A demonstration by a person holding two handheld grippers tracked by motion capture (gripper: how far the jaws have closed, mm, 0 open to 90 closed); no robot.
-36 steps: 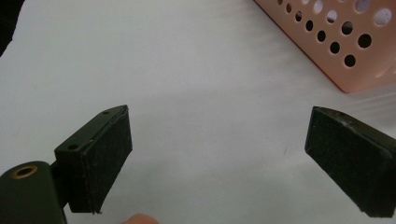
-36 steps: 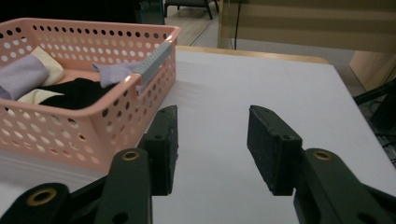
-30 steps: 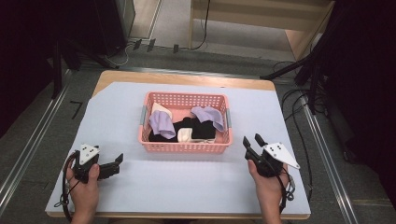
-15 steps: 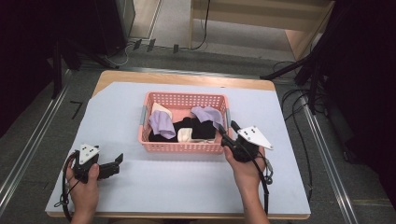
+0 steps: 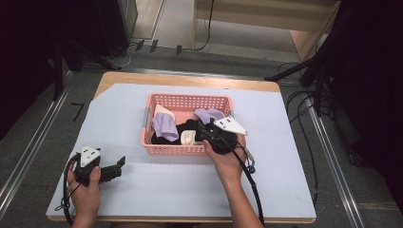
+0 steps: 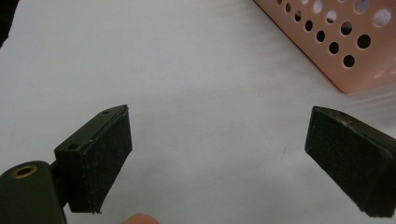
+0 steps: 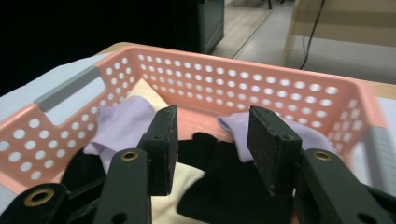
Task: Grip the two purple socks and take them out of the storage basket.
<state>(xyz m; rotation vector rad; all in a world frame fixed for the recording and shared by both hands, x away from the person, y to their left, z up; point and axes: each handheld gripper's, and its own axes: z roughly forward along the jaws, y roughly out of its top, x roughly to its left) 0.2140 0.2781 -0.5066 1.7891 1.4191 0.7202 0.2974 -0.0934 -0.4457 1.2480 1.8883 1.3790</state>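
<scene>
Since a second ago, the right gripper (image 5: 205,131) has swung from the table's 4 o'clock to over the pink basket (image 5: 183,101), jaws parted above a black garment (image 7: 219,186), grasping nothing. At 8 o'clock the left gripper (image 5: 116,166) rests, jaws spread, empty. Nothing looks removed yet; bare table lies all around.

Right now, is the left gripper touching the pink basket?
Apart. In the high view, the left gripper sits with bare white table between it and the pink basket. The left gripper view shows open jaws over the table, basket corner beyond.
</scene>
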